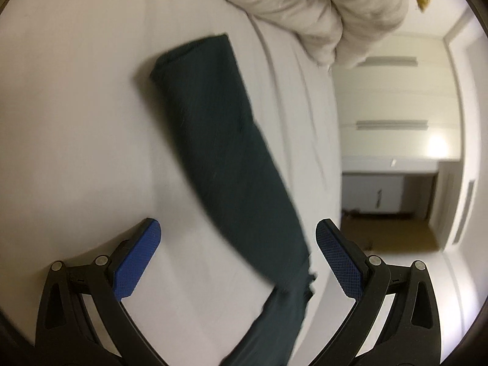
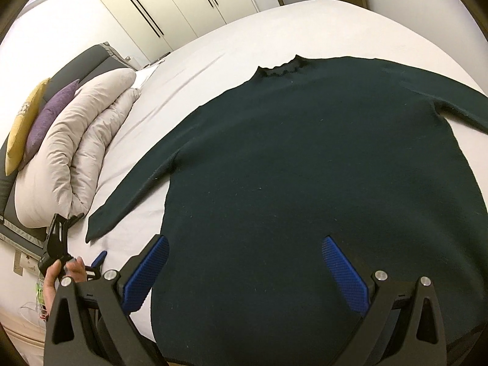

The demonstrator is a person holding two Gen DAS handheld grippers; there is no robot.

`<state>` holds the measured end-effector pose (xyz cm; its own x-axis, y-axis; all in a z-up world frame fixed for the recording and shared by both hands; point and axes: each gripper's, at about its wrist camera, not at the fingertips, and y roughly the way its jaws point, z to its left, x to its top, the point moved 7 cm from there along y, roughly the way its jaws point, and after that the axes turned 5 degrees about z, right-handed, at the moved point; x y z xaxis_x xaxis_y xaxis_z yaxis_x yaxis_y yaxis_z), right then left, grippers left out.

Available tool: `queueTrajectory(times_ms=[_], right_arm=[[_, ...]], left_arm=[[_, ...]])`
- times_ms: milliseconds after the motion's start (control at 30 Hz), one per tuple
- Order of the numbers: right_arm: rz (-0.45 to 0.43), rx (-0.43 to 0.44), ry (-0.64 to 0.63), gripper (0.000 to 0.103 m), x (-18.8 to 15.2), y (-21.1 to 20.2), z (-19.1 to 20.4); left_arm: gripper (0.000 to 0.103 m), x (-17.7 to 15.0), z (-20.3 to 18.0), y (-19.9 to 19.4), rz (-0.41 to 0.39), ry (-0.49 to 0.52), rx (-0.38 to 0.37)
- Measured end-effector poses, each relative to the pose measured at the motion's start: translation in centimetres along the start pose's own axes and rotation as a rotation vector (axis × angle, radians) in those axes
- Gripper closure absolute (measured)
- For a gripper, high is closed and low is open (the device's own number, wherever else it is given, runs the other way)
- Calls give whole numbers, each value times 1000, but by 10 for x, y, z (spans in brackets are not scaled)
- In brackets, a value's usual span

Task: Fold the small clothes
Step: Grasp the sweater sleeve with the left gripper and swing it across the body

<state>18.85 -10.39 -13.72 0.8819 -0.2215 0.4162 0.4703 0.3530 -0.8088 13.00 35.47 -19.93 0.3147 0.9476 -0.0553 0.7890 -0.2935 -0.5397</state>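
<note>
Dark-green knit sweater (image 2: 305,167) lies flat on smooth white sheet (image 2: 213,48).

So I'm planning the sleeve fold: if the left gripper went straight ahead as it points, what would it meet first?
Probably the dark sleeve, which lies between the open left gripper fingers on the bed sheet; depth is unclear.

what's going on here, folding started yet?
Not yet. A dark green sweater lies spread flat on the bed, both sleeves out to the sides. The left gripper is open over the left sleeve, near its cuff end, and the right gripper is open above the sweater's body. Neither is gripping fabric. A rolled duvet and pillows sit at the head end.
</note>
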Motion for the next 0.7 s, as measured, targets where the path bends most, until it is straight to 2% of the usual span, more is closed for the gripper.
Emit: queueTrajectory(times_ms=[100, 200, 333, 400, 467, 500, 567, 667, 700], right_arm=[[3, -2, 0, 0, 0, 4, -1], [-2, 1, 12, 1, 0, 4, -6], [1, 1, 16, 4, 0, 7, -10], [-4, 3, 17, 5, 0, 6, -12], [-7, 4, 19, 7, 0, 7, -14], [-7, 5, 19, 9, 0, 7, -15], [-9, 8, 18, 11, 0, 7, -18], [-14, 11, 18, 16, 1, 8, -22], [-15, 12, 16, 19, 2, 8, -24]], left_arm=[[0, 13, 0, 7, -33, -25, 14], [0, 20, -5, 11, -56, -2, 30], [1, 26, -13, 26, -60, 27, 14], [5, 29, -18, 30, -57, 35, -8], [31, 33, -20, 33, -48, 42, -27], [39, 36, -19, 38, -32, 38, -42], [70, 41, -13, 45, -11, 15, -49], [83, 45, -5, 50, -11, 2, -43], [85, 45, -6, 50, -20, 18, -30]])
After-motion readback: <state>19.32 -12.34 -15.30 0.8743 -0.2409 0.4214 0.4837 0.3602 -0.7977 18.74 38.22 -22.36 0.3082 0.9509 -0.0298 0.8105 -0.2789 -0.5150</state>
